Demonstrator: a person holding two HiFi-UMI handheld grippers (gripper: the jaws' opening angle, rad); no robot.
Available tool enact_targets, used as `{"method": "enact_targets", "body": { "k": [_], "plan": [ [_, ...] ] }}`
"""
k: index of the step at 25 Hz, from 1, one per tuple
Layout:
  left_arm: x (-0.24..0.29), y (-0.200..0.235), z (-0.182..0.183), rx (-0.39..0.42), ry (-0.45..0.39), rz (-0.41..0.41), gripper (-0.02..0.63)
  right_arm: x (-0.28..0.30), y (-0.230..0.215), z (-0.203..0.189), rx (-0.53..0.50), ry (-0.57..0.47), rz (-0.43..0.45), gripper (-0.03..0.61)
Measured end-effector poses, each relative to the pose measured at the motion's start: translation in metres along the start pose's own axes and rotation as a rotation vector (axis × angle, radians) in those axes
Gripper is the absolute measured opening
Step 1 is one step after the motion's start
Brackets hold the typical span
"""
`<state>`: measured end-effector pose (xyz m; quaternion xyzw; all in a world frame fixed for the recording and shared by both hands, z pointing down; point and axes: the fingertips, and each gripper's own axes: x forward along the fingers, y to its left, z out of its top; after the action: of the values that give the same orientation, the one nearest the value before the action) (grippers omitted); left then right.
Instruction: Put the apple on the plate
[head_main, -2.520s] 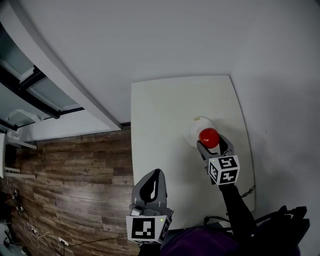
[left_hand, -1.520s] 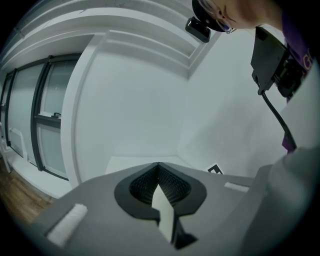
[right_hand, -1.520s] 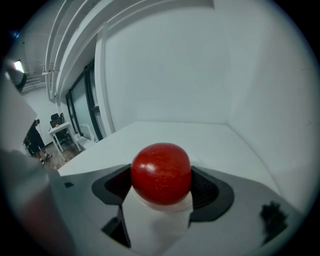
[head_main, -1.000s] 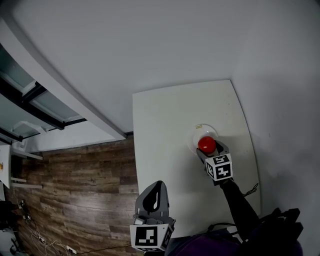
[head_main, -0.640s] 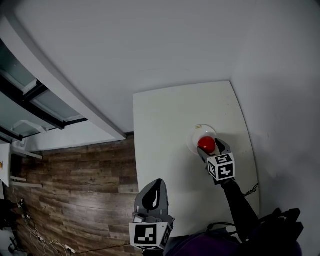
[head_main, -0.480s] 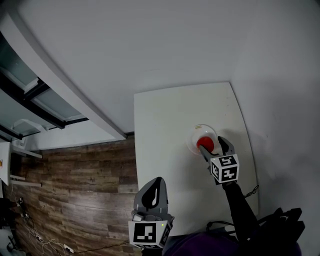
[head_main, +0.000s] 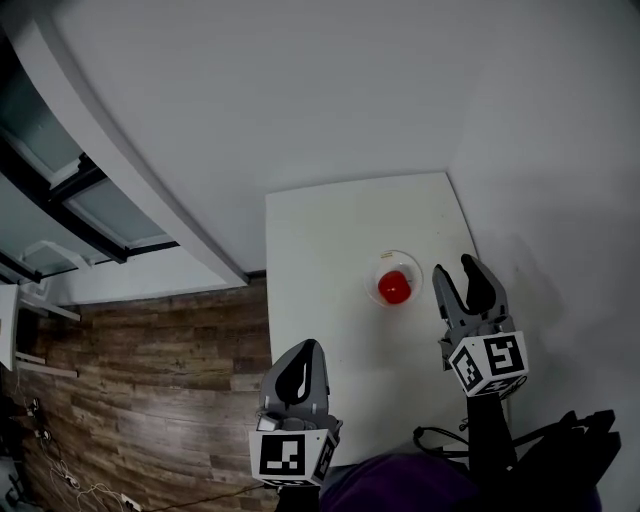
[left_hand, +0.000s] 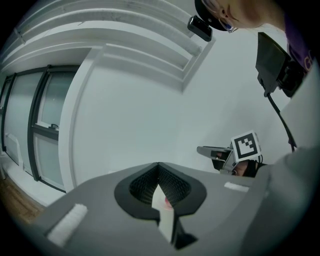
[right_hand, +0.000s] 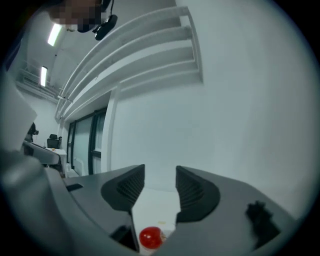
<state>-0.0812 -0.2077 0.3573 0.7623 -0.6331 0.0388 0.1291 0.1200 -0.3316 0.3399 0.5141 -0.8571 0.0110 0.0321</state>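
The red apple (head_main: 394, 288) sits on the small plate (head_main: 372, 270) on the white table (head_main: 320, 230); the right gripper (head_main: 455, 268) hovers near it, jaws apart, closing on nothing; the left gripper (head_main: 304, 348) hangs well apart, jaws together.

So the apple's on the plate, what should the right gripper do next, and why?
Probably draw the right gripper back and rest it. The apple sits on the plate, and the gripper's closing jaws are empty, off to the plate's side.
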Motion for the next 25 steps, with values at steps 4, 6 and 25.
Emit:
{"method": "enact_targets", "body": {
  "k": [4, 6, 25],
  "plan": [
    [-0.016, -0.008, 0.016, -0.002, -0.037, -0.027, 0.007, -0.034, -0.002, 0.053, -0.055, -0.115, -0.095, 0.033],
    [-0.031, -0.008, 0.023, 0.007, -0.063, -0.029, 0.008, -0.051, 0.006, 0.074, -0.084, -0.143, -0.108, 0.012],
    [-0.023, -0.015, 0.028, 0.029, -0.101, -0.041, 0.007, -0.055, 0.0, 0.078, -0.16, -0.159, -0.136, 0.011]
  ]
}}
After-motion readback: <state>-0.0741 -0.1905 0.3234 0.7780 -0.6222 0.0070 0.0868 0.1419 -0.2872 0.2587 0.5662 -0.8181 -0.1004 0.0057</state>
